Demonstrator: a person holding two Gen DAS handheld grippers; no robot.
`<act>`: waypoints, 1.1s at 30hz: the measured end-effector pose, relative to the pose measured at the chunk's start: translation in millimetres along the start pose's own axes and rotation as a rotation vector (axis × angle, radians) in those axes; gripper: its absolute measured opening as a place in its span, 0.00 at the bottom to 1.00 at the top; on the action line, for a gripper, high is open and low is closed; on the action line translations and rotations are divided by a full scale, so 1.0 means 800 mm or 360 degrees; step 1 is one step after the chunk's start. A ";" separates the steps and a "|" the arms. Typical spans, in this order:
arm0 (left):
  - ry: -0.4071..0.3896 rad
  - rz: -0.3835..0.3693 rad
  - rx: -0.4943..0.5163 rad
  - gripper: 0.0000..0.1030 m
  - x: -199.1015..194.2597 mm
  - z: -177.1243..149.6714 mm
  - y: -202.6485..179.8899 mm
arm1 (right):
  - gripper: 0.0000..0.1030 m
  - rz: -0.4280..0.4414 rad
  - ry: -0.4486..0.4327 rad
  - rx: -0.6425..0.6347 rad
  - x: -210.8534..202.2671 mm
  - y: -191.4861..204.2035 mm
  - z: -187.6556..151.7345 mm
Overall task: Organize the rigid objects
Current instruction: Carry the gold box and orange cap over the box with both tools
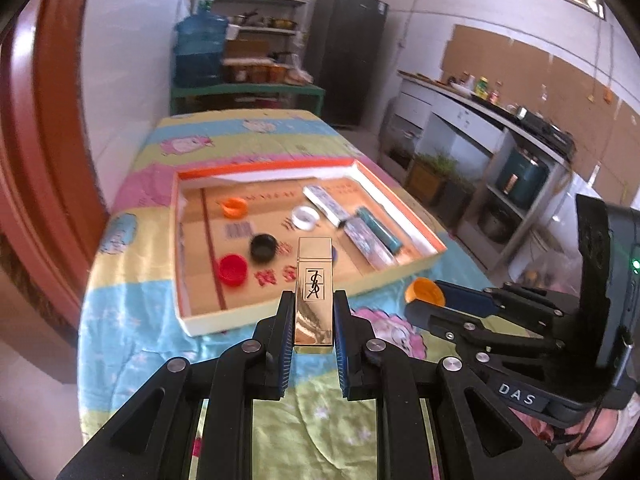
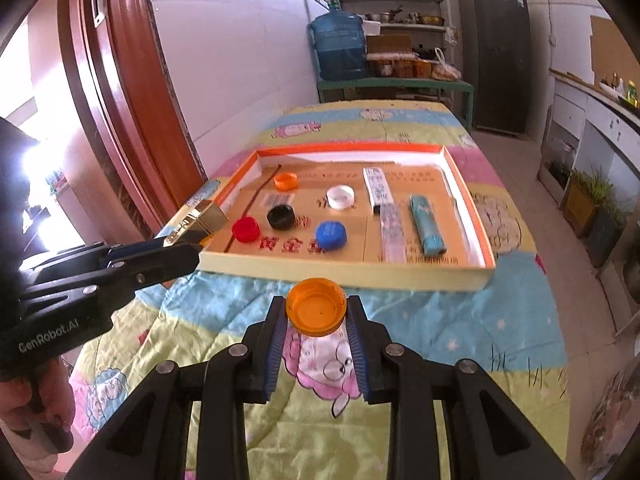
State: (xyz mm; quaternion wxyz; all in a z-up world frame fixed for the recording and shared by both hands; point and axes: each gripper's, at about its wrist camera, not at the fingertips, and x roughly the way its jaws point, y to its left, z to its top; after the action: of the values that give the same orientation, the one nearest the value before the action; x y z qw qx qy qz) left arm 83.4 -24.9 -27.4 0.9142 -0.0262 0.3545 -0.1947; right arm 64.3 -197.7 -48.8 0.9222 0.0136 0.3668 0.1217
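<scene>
The left gripper [image 1: 314,312] had its jaws clamped on a gold lipstick case [image 1: 314,280], held out over the near edge of the tray [image 1: 400,270]. The right gripper [image 2: 317,320] was pinched on an orange cap [image 2: 317,312], just short of the tray's front wall.

Both looked light and stiff to me. The case is glossy metal, so probably slippery; gripping its flat sides low down like that seemed right. The cap is round, so I'd squeeze across the rim or it might pop out.

The tray already held red [image 2: 245,229], black [image 2: 280,216], blue [image 2: 331,235], white [image 2: 340,197] and orange caps plus some boxes and a teal tube [image 2: 427,226]. It sat on a soft cartoon-print quilt [image 2: 440,320] in a kitchen with shelves and a water jug [image 2: 339,46].
</scene>
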 end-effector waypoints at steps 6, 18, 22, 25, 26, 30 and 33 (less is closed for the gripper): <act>-0.0046 0.0147 -0.0079 0.18 -0.006 0.016 0.009 | 0.29 0.0006 -0.0057 -0.0059 -0.002 0.007 0.026; -0.0082 0.0191 -0.0194 0.18 0.016 0.049 0.036 | 0.29 0.0013 -0.0107 -0.0121 0.019 0.008 0.065; -0.0080 0.0206 -0.0218 0.18 0.033 0.061 0.047 | 0.29 0.0014 -0.0106 -0.0121 0.033 0.002 0.077; -0.0058 0.0212 -0.0208 0.18 0.054 0.071 0.054 | 0.29 0.0016 -0.0098 -0.0128 0.045 -0.001 0.088; -0.0045 0.0213 -0.0206 0.18 0.061 0.072 0.055 | 0.29 0.0020 -0.0094 -0.0130 0.050 -0.002 0.091; 0.0013 0.0214 -0.0208 0.18 0.089 0.078 0.064 | 0.29 0.0023 -0.0069 -0.0135 0.070 -0.005 0.100; 0.0048 0.0231 -0.0209 0.18 0.107 0.082 0.071 | 0.29 0.0033 -0.0045 -0.0142 0.085 -0.006 0.105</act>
State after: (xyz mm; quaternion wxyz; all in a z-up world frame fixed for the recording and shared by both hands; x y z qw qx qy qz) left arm 203.5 -10.6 -43.5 0.9168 -0.0574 0.3812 -0.1045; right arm 170.3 -181.3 -33.6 0.9256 -0.0221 0.3478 0.1475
